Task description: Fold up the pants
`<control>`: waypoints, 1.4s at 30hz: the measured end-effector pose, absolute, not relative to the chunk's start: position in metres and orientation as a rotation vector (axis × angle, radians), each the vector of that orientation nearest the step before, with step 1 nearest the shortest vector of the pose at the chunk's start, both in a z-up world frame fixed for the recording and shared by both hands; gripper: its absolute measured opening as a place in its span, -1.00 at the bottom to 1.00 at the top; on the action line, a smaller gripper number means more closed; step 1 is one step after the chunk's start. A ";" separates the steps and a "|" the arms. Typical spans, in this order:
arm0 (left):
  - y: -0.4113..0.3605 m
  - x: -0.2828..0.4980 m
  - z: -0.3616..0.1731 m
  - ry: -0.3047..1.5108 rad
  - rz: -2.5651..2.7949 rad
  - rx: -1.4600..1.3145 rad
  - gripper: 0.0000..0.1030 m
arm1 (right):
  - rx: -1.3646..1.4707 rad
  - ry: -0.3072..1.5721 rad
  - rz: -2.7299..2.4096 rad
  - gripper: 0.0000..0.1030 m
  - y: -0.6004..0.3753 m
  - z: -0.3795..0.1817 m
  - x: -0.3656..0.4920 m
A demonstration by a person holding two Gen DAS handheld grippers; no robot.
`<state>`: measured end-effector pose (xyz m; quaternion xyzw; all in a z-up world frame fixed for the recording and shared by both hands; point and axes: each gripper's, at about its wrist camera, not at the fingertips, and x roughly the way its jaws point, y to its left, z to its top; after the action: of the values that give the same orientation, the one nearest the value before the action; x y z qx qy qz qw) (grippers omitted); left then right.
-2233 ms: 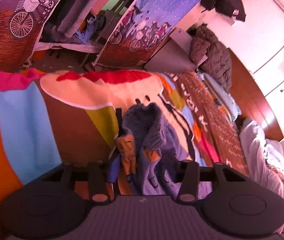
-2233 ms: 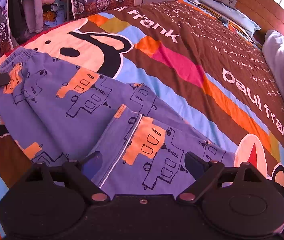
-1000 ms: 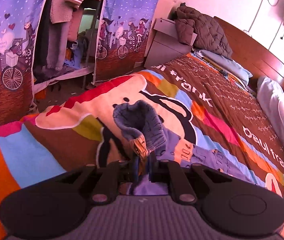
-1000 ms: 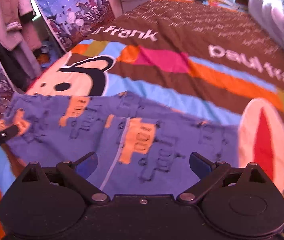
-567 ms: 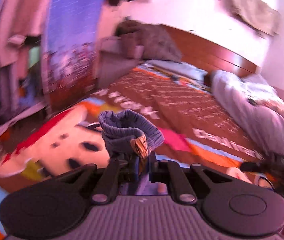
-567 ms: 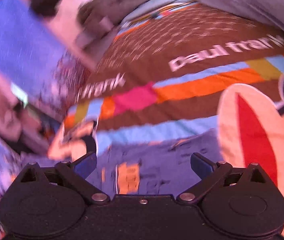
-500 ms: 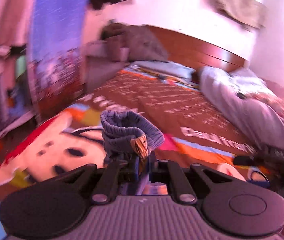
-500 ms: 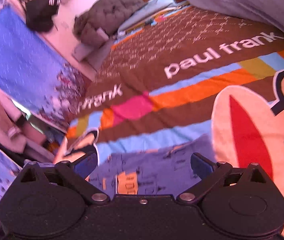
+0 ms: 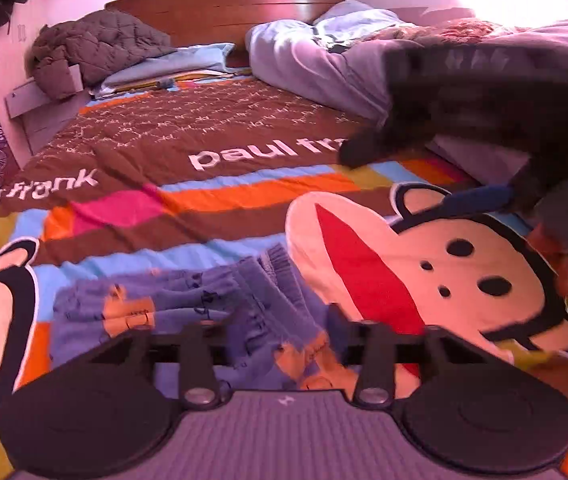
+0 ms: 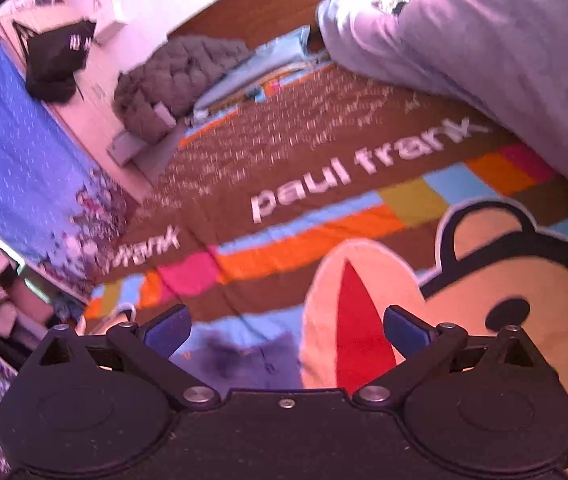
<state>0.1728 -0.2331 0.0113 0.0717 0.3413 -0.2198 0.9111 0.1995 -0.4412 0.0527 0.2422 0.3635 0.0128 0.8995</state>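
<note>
Fold just laid: pants (image 9: 187, 300) bunched at lower centre (waistband uppermost). Left gripper (image 9: 279, 332) spread wide, gripping nothing; right gripper (image 10: 284, 330) likewise. Next, probably: flatten, regrip edge.

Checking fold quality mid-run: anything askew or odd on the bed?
Yes. The blue-purple patterned pants lie bunched on the colourful cartoon bedspread, their ribbed waistband rumpled and slanted, no neat edge. The left gripper and right gripper are open.

Blue patterned pants (image 9: 187, 300), folded over, lying rumpled on bedspread
</note>
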 end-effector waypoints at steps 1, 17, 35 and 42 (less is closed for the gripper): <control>-0.224 0.166 0.012 0.673 -0.463 0.132 0.24 | 0.493 0.770 0.036 0.98 -0.440 0.047 0.199; -0.065 0.151 -0.014 0.776 -0.201 -0.300 0.43 | 0.260 0.894 0.119 0.40 -0.357 -0.012 0.208; -0.072 0.158 -0.019 0.856 -0.162 -0.224 0.59 | 0.322 0.849 0.080 -0.40 -0.383 0.002 0.172; -0.070 0.158 -0.016 0.823 -0.134 -0.245 0.67 | 0.340 0.834 0.189 0.27 -0.368 -0.007 0.196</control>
<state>0.1577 -0.0704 -0.0161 -0.1186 0.3986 -0.0651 0.9071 0.1961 -0.3678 -0.0068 0.1641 0.4026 0.0912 0.8959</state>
